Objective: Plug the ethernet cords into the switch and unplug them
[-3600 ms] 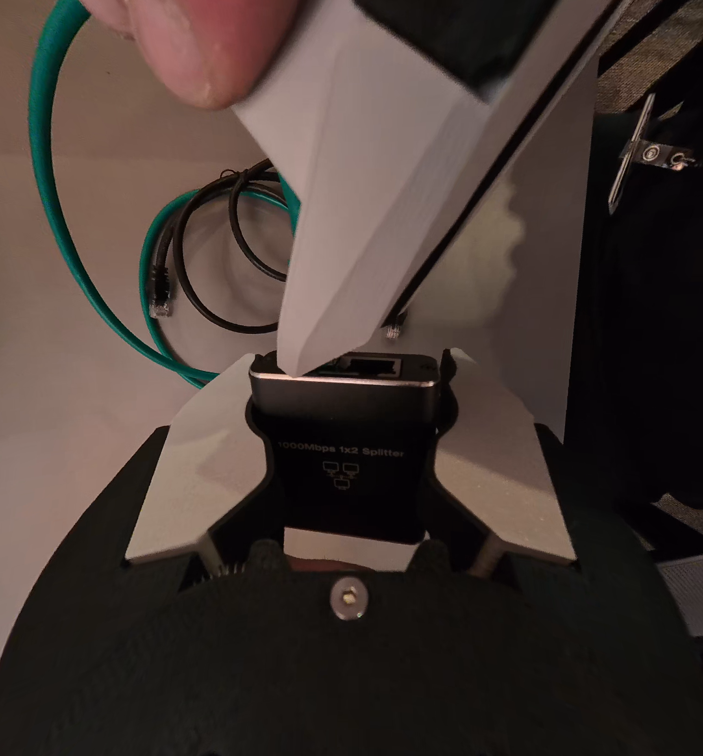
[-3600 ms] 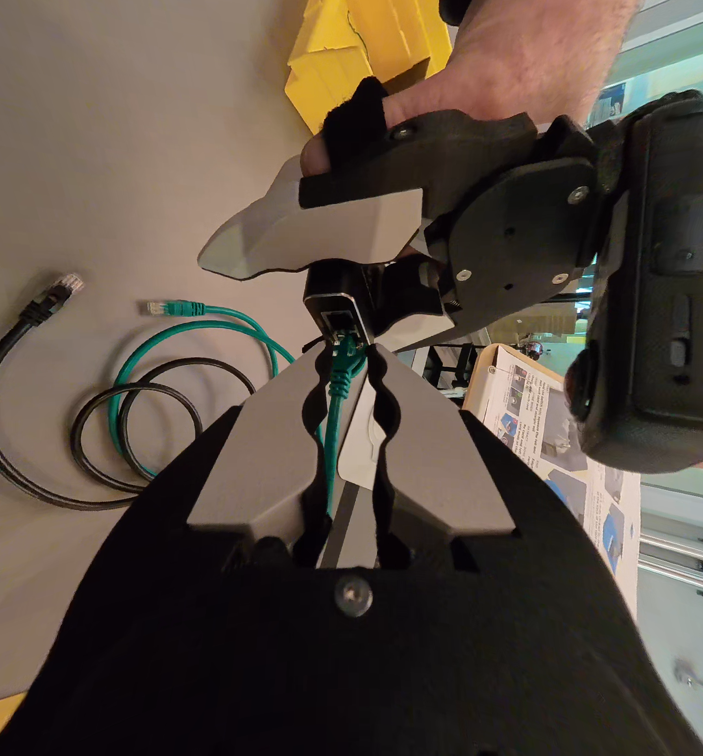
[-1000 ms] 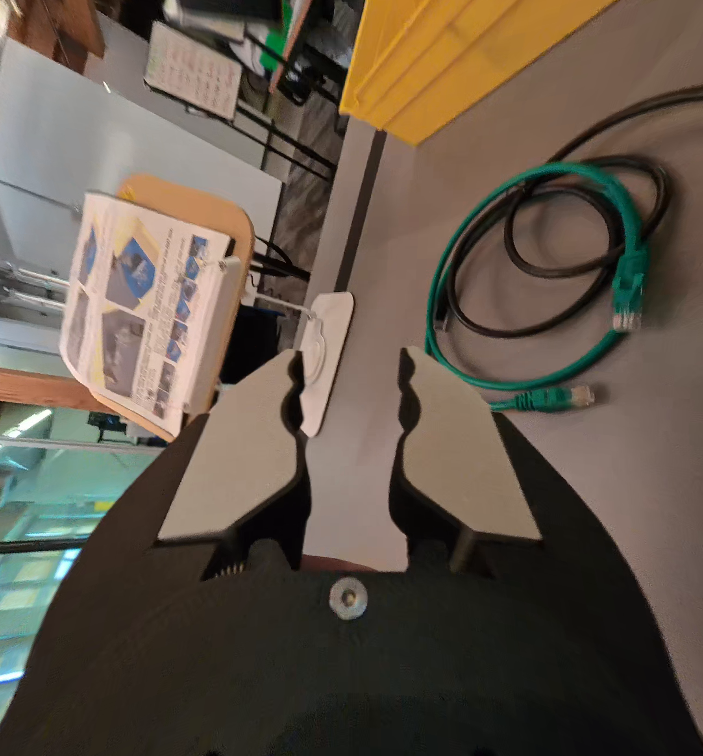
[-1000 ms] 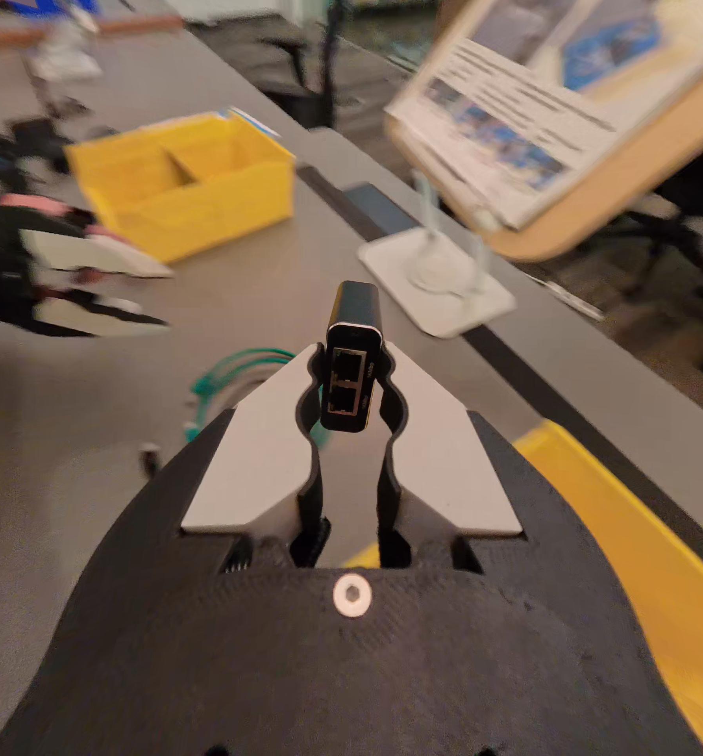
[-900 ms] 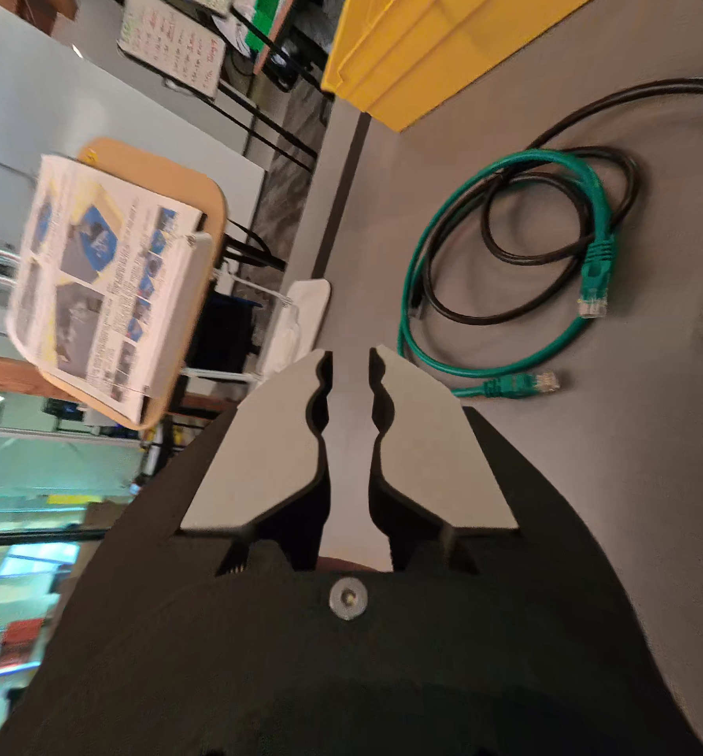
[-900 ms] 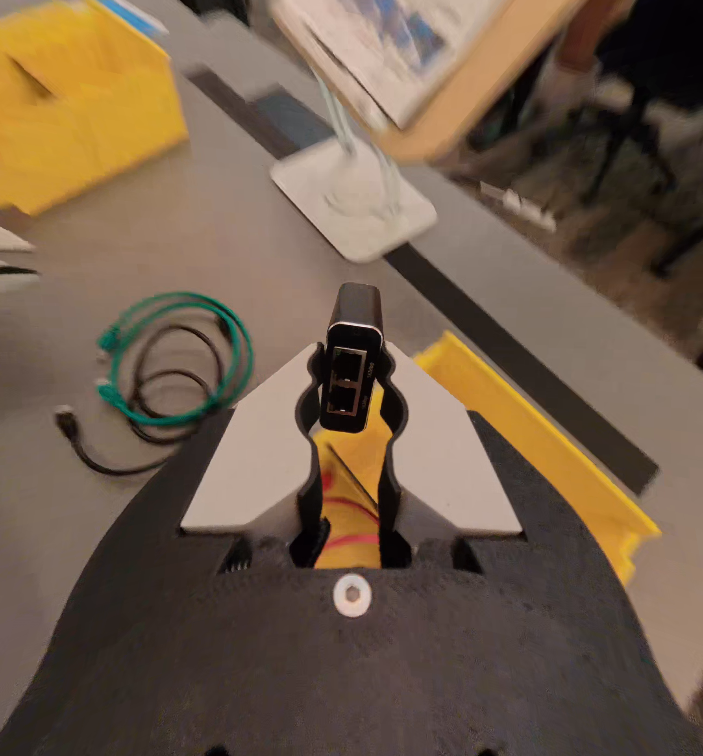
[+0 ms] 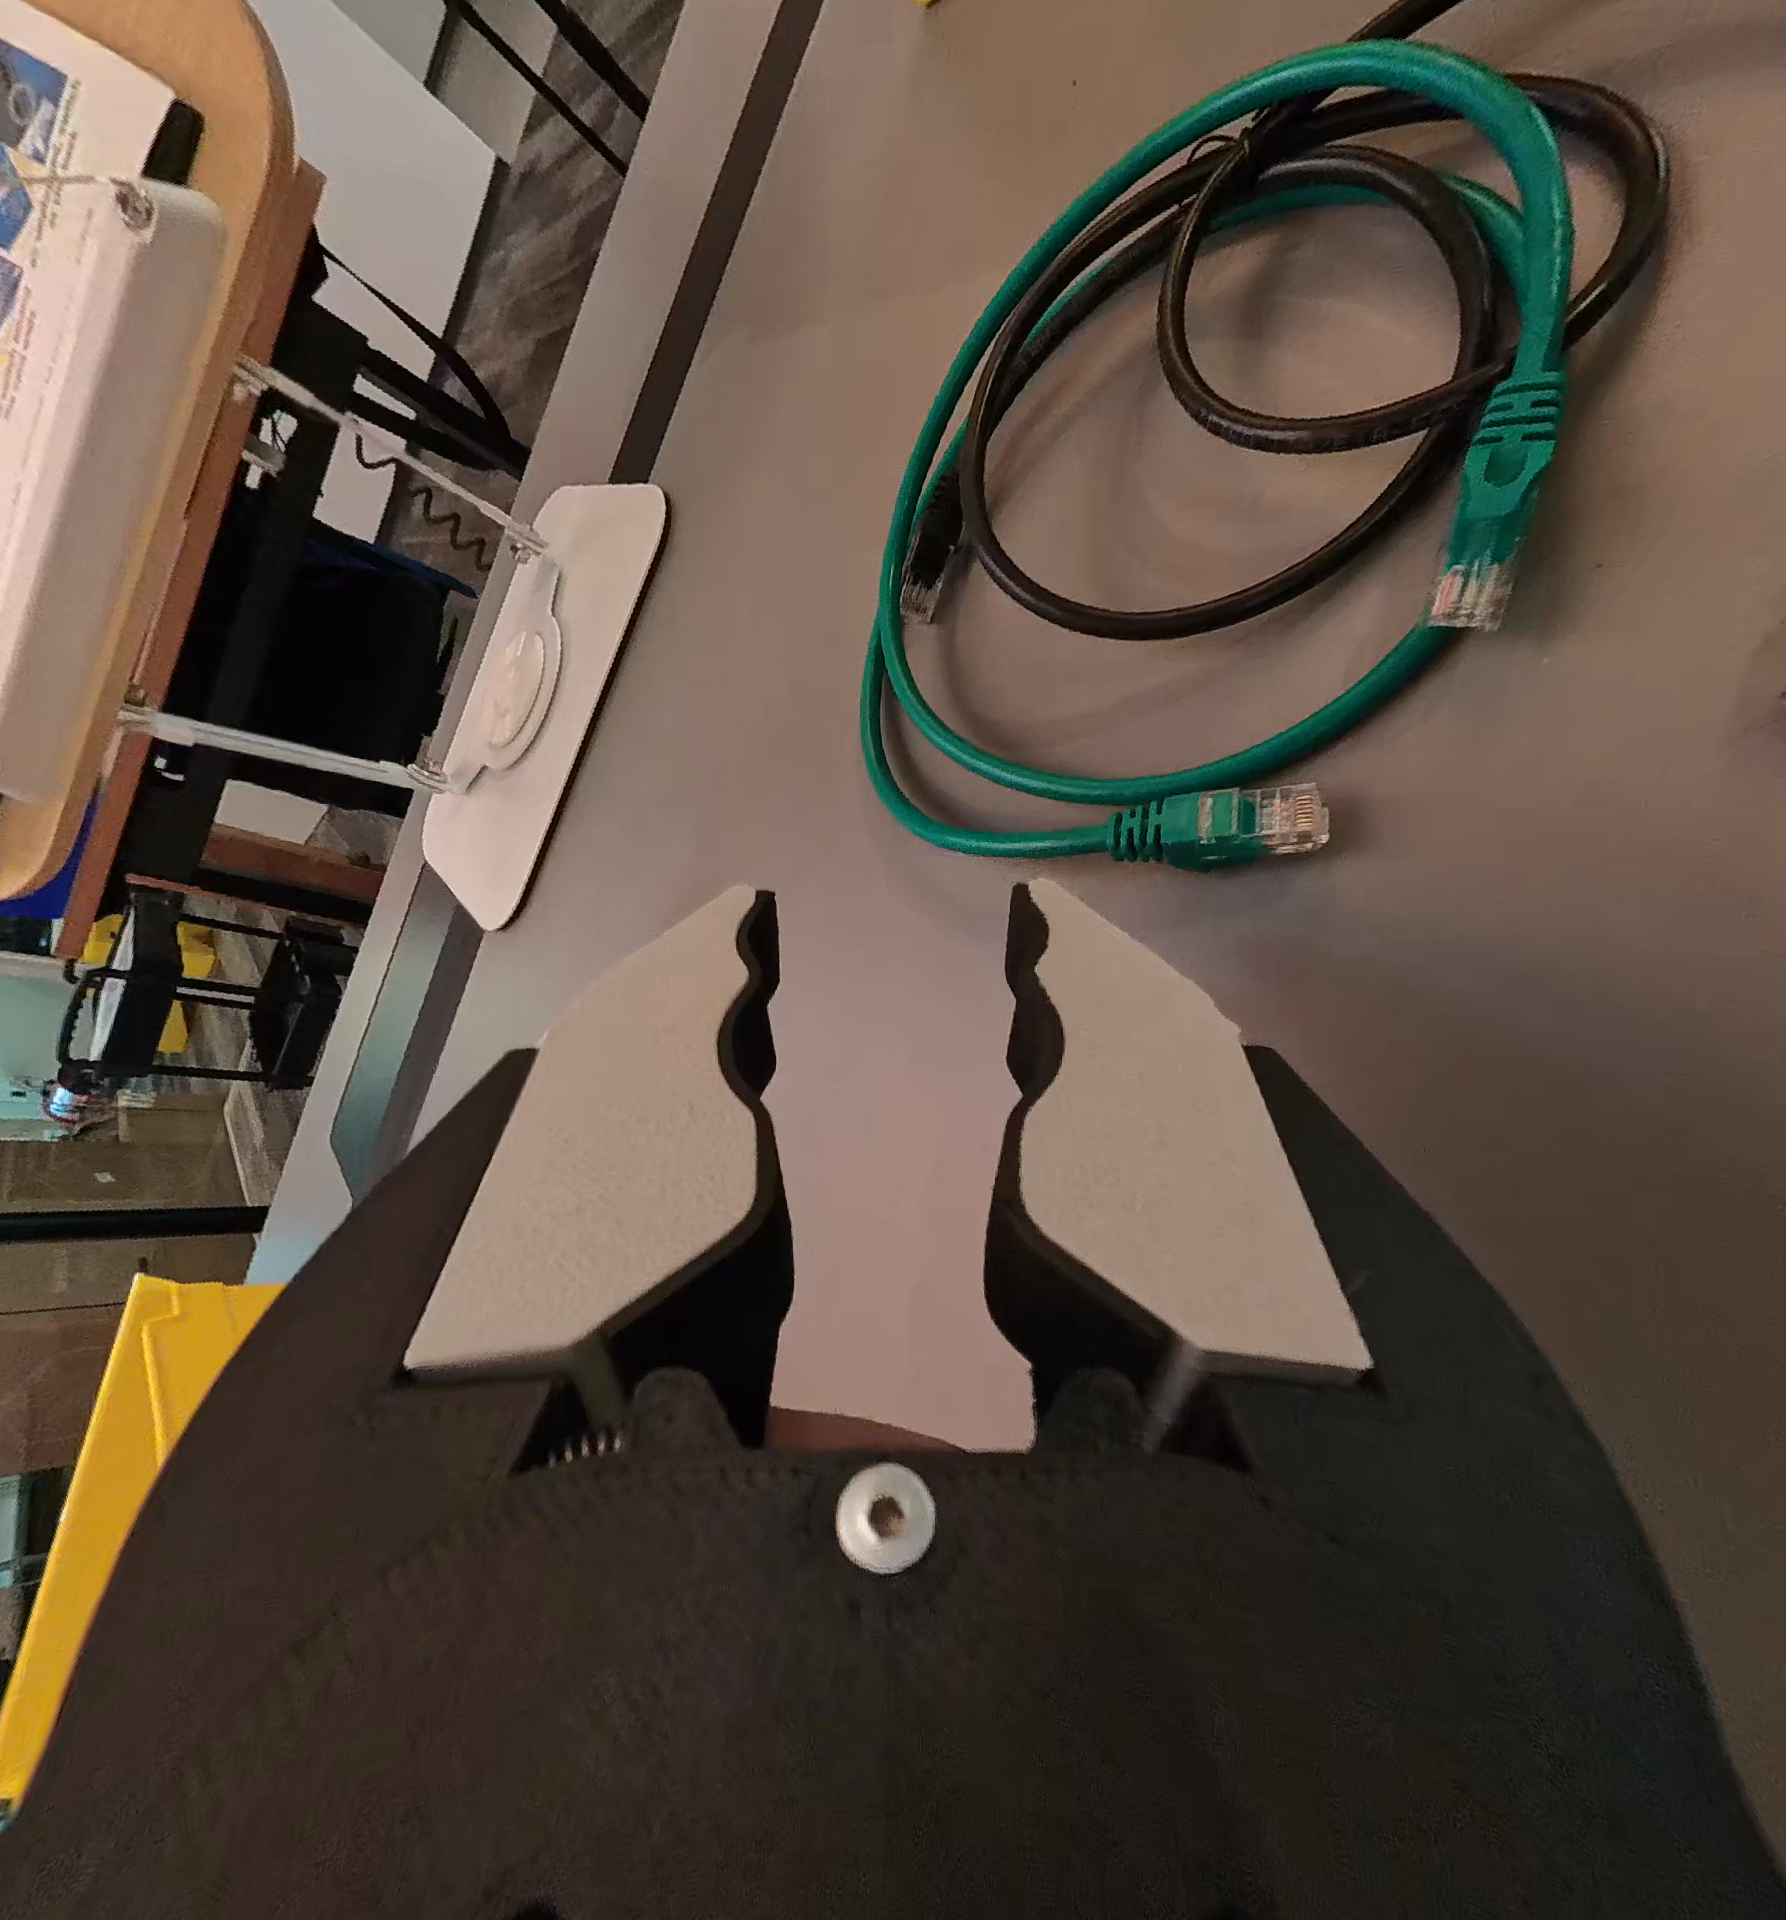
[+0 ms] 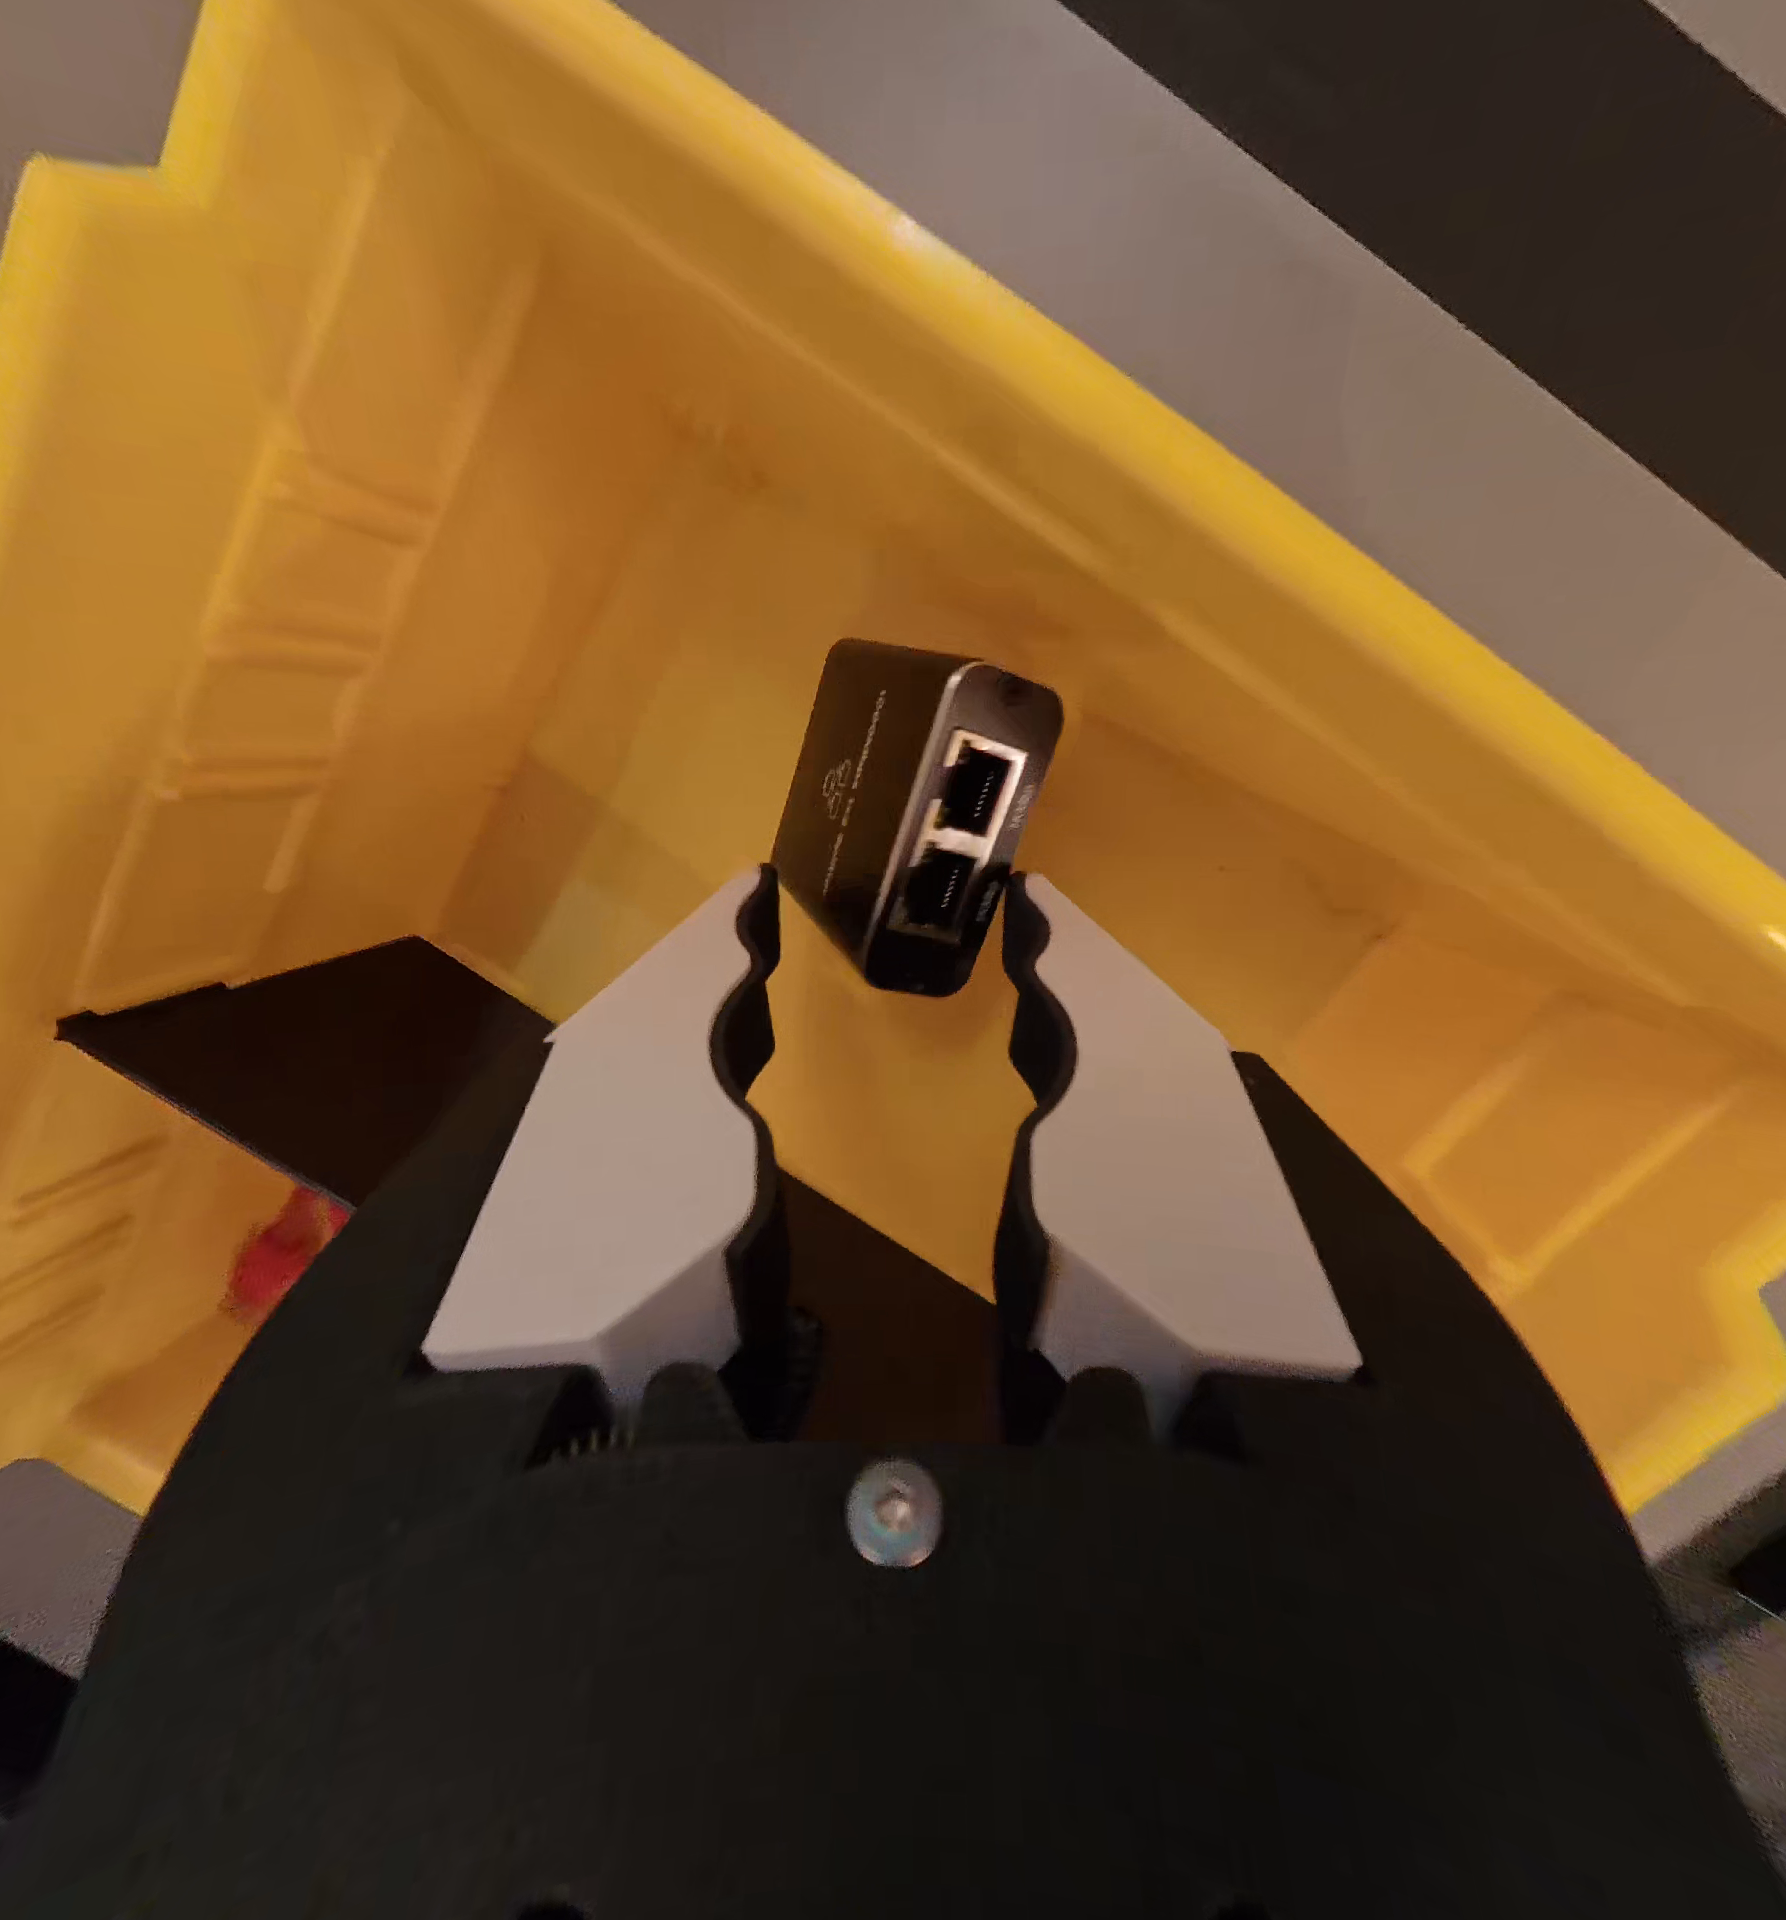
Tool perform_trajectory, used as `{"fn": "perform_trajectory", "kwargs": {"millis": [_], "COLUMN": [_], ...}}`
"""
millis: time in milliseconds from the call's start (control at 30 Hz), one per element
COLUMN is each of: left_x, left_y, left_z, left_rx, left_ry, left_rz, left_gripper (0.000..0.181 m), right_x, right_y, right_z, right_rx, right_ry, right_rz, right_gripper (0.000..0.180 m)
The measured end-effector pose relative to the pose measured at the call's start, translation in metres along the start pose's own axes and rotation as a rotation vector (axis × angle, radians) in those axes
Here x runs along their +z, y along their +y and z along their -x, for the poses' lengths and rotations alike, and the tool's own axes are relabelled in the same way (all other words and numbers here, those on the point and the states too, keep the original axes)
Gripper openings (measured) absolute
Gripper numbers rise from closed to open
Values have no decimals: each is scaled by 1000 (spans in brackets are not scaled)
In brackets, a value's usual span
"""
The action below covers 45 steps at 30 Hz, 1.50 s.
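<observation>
Grey bench (image 7: 1491, 1039) is seen under the left tongs (image 7: 889, 914), which are held apart and empty. Green cord (image 7: 972, 748) and black cord (image 7: 1180, 603) are coiled together on it, unplugged. Right tongs (image 8: 889, 894) are spread wide over a yellow bin (image 8: 1284, 499); the switch (image 8: 910, 821) is tilted at their tips, ports empty; whether it is gripped cannot be told.

A yellow plastic bin (image 8: 1232, 499) with ribbed inner walls sits on the grey tabletop (image 7: 1491, 1039); a black divider (image 8: 286, 1049) and something red (image 8: 281, 1252) lie inside. Far left, a white-based stand (image 7: 546, 686) holds a printed sheet (image 7: 6, 343)
</observation>
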<state>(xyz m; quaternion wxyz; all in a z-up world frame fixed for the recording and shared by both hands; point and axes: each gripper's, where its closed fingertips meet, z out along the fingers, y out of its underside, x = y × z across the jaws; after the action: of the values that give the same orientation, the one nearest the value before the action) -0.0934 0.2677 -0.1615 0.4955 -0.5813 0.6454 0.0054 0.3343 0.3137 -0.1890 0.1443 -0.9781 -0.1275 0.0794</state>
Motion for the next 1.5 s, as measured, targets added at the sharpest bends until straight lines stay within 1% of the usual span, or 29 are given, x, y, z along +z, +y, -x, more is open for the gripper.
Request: {"fn": "perform_trajectory", "kwargs": {"millis": [33,67,133,233,267,300,333,367,400,467,500,567,600,667,733,800,867,933,1033,1133,1200,1333,1500], "left_x": [0,0,0,-1,-1,0,0,0,1,1,0,-3,-4,-5,-5,-2,3,7,10,11,9,7,4], "left_y": [1,2,4,6,8,8,8,7,6,4,3,3,4,6,13,23,34,42,48,53,54,53,53], "left_z": [0,1,3,3,3,3,3,3,4,5,4,3,6,7,7,7,3,3,2,3,5,12,14], "left_rx": [-10,-17,-24,-44,-52,-62,-76,-98,-127,-177,-199,-196,-181,-168,-179,-177,-207,-223,-235,-241,-257,-288,-291], "left_ry": [3,2,-3,4,5,7,12,17,20,17,12,-8,-31,-42,-44,-52,-20,-25,-9,-9,-8,-23,-39], "left_rz": [3,6,14,19,27,32,36,37,40,51,52,53,58,62,78,120,168,205,215,222,216,201,196], "left_gripper": [42,42,44,45,45,45,46,46,46,48,48,48,48,48,48,48,49,49,51,52,52,52,53], "right_x": [-3,-7,-27,-80,-100,-118,-132,-140,-137,-107,-85,-38,-15,22,43,53,63,71,71,52,29,-31,-117], "right_y": [2,5,4,-17,-25,-34,-43,-51,-55,-51,-46,-43,-40,-44,-51,-56,-53,-49,-52,-64,-75,-93,-117], "right_z": [-1,-5,-16,-5,9,32,63,100,141,213,239,265,271,268,258,253,251,254,256,261,267,286,309], "right_rx": [-19,-46,-144,-230,-278,-340,-414,-487,-545,-602,-629,-656,-658,-620,-583,-523,-504,-509,-533,-546,-557,-603,-630], "right_ry": [30,78,250,433,479,498,501,466,379,169,109,84,80,97,125,96,60,26,31,57,79,105,149], "right_rz": [10,26,25,-127,-186,-246,-314,-375,-412,-389,-350,-281,-237,-193,-182,-186,-151,-127,-137,-206,-274,-399,-589], "right_gripper": [41,43,48,40,40,36,27,25,26,31,31,30,32,29,23,19,17,3,4,3,3,3,3]}}
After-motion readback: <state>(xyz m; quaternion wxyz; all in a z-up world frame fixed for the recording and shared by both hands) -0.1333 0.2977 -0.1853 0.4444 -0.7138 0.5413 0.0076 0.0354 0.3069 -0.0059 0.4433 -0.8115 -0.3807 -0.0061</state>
